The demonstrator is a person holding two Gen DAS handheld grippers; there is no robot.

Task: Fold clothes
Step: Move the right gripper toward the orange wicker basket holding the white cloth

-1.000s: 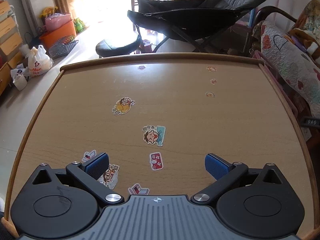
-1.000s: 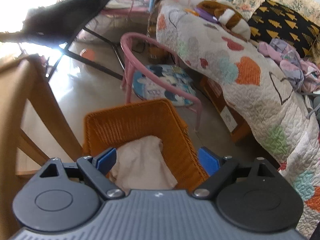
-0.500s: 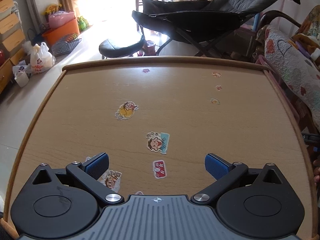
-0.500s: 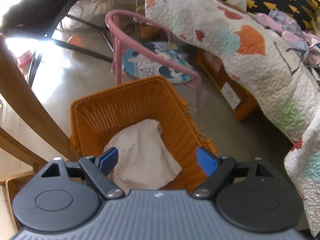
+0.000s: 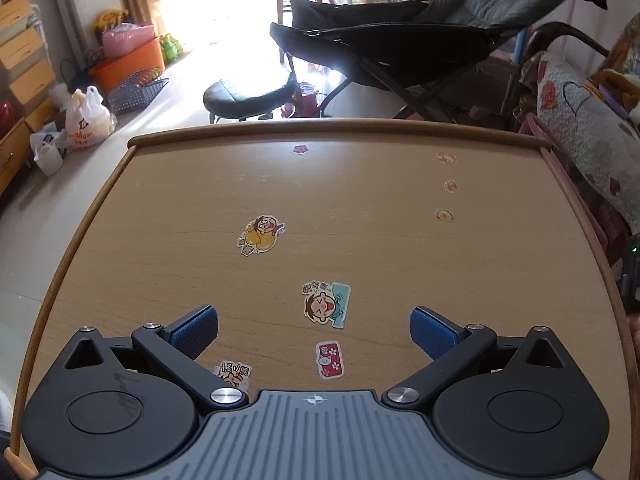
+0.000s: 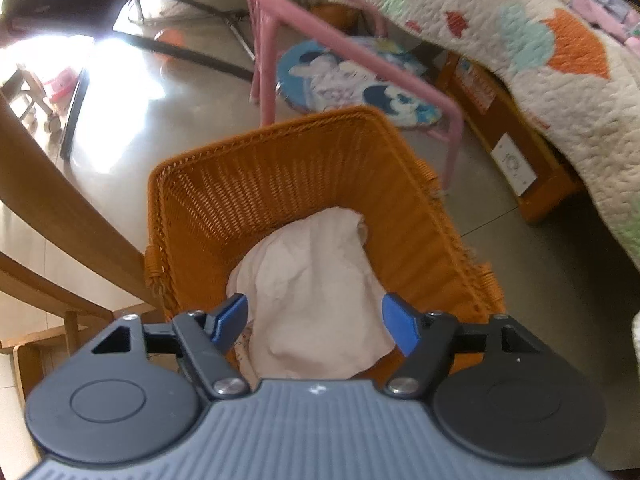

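A pale cream garment (image 6: pixel 316 288) lies crumpled in an orange wicker basket (image 6: pixel 280 168) on the floor beside the table. My right gripper (image 6: pixel 314 322) hovers over the basket, open, its blue pads on either side of the cloth and apart from it. My left gripper (image 5: pixel 314 334) is open above the near part of a wooden table (image 5: pixel 360 216) that bears several cartoon stickers, with nothing between its fingers. No clothing lies on the table.
A wooden table leg (image 6: pixel 60 216) stands left of the basket. Behind the basket is a pink child's chair (image 6: pixel 360 60). A quilt-covered sofa (image 6: pixel 540 52) runs along the right. Beyond the table stand a black reclining chair (image 5: pixel 420 44) and a footstool (image 5: pixel 248 96).
My right gripper has come down closer over the basket, so the cloth now sits between its pads. The left gripper has drawn back slightly along the table.
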